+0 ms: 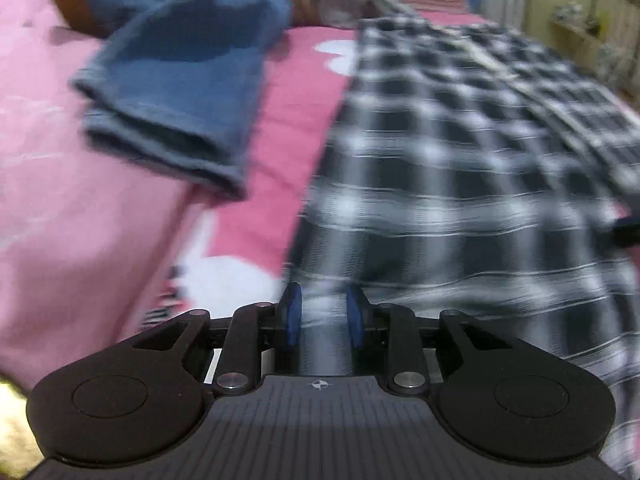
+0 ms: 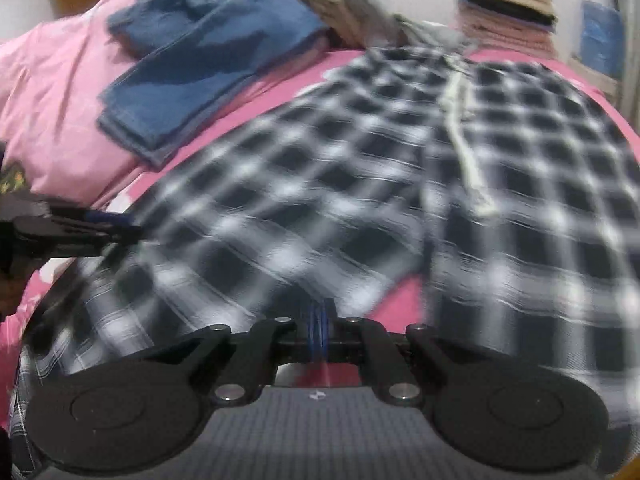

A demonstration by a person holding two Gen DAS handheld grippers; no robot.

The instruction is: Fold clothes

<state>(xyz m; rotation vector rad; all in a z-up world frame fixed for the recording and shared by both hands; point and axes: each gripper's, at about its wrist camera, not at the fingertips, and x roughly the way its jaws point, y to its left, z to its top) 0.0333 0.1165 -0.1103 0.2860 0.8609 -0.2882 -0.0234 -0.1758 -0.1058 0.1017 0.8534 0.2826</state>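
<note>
My left gripper (image 1: 323,312) tilts downward, its blue-padded fingers (image 1: 289,314) parted with a clear gap between them. My right gripper (image 2: 319,330) also angles down, its two blue pads pressed together, no gap showing. From the right wrist view, my left gripper (image 2: 112,222) reaches in from the left edge.

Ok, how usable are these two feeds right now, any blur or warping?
Left wrist view: the plaid shirt and jeans are smeared by motion blur, while the left gripper itself stays sharp. Right wrist view: the shirt's checks streak too, worst near the right gripper; fisheye bulge bends the bed, with dark corners around the frame.
</note>
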